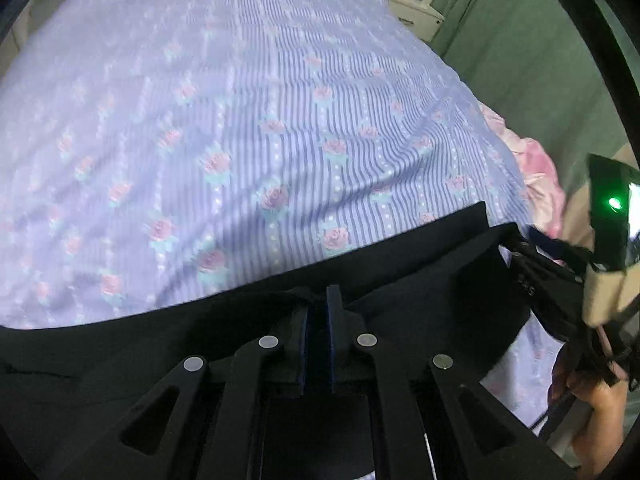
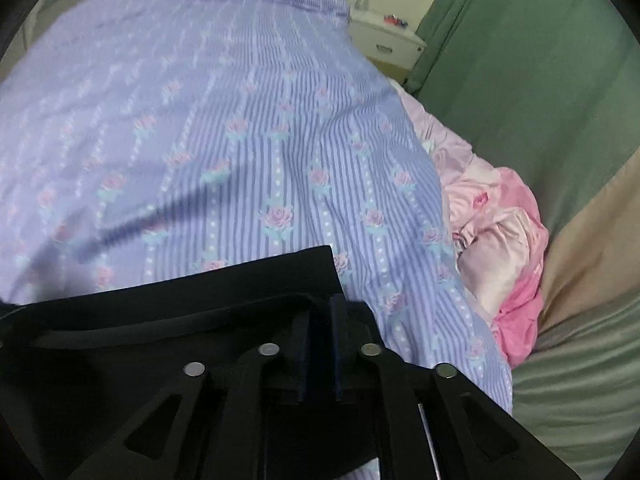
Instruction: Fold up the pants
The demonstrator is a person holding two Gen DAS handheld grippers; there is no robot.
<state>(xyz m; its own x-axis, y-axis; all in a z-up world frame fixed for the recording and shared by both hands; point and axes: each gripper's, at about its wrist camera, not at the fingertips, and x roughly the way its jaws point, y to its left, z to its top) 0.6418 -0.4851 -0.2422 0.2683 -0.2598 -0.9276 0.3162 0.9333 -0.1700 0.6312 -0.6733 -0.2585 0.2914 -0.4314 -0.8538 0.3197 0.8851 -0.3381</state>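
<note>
The pants [image 1: 400, 280] lie across the near edge of the bed, a dark band on the striped, rose-printed bedsheet [image 1: 240, 140]. In the right wrist view the same pants [image 2: 180, 304] end in a squared corner just ahead of the tool.

Left gripper [image 1: 319, 320]: jaws nearly together, and dark cloth appears to sit between the pads. I judge it clamped on the pants, though black cloth against black fingers makes the pinch hard to confirm.

Right gripper [image 2: 322, 328]: jaws stand slightly apart over the edge of the pants. Whether the pads press on the cloth I cannot tell. The right tool and the hand [image 1: 600, 396] that carries it show at the right margin of the left wrist view.

Handling, as a judgement: the fabric looks soft, light and limp. It will sag and drape between two grips and should not slip much on padded fingers. It is not fragile. The bedsheet under it is loose and may wrinkle or drag if the pants are pulled flat across it.

Best hold: the two ends of the near edge, one tool each, well apart, so the fold lifts evenly. A heap of pink bedding [image 2: 500, 232] lies beside the bedsheet, near the right tool.
</note>
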